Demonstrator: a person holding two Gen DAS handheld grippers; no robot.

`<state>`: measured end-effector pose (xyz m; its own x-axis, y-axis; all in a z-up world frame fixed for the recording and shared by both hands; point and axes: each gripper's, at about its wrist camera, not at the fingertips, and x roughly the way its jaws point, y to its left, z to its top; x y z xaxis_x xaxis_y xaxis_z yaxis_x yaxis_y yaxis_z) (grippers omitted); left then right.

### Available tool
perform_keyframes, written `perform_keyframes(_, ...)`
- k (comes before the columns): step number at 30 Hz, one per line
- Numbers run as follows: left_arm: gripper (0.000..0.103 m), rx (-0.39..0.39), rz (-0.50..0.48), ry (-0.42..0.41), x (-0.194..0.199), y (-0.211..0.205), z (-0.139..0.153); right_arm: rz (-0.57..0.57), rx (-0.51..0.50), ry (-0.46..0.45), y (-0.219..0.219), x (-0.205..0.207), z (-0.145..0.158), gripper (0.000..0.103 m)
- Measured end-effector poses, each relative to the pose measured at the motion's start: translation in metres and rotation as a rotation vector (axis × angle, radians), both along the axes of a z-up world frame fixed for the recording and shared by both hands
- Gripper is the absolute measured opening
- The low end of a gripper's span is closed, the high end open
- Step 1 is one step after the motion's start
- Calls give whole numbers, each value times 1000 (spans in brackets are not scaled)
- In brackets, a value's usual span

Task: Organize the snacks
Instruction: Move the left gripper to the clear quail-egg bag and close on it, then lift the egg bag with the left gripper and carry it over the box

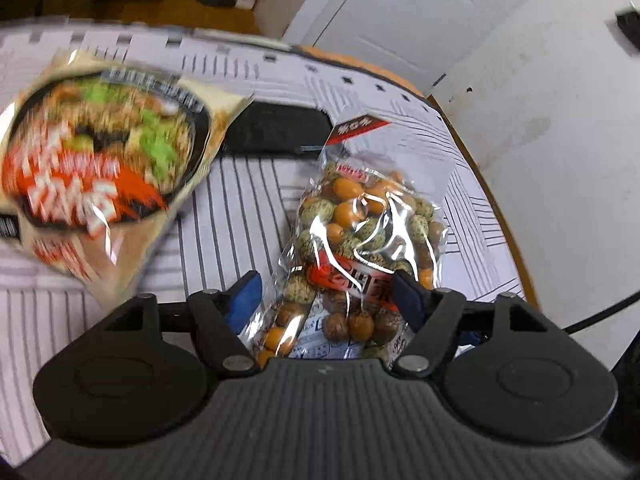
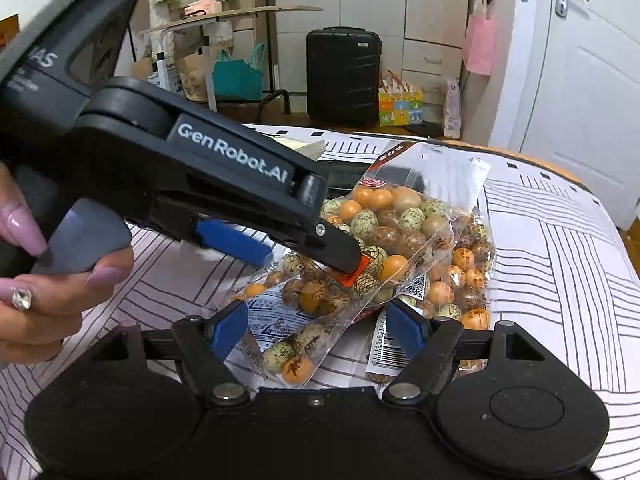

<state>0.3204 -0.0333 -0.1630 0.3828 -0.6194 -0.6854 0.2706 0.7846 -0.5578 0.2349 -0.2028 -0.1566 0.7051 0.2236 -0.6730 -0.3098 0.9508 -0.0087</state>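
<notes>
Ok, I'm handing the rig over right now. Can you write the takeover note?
Left gripper: open, fingers astride the top nut bag, not clamping it.
Right gripper: open, that bag's near end between its fingers, unpinched.
Things: top nut bag overlaps the second nut bag on the striped cloth. Printed snack packet sits left of them in the left wrist view, blurred.
Done: nut bags gathered together.
Left: the packet probably still needs placing.

cloth (image 1: 240,208): white, black stripes | nuts bag (image 1: 360,224): orange, speckled green
</notes>
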Motion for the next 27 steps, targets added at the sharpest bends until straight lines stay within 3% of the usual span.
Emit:
perform_keyframes(3,72,-65,4,67,1,5,-9,8,-7,-10,1,-6,0,81)
perform_keyframes(9,69,-113,-70,175,-11,-3,-11,4,-16,27,4,-9,3,88)
perform_keyframes(12,66,-87,-56,145,-17,-6,-12,42,-66,30,10,-9,-1,94)
perform_keyframes(16,64,-73,-39,97,-24,-10,-15,56,-219,-31,33,-16,-14,97)
perform_keyframes(21,55,13,-53,28,-42,-16,-6,0,-195,-34,33,-20,-9,87)
perform_keyframes(27,55,42,-69,37,-53,-17,8,15,-159,13,35,-28,1,83)
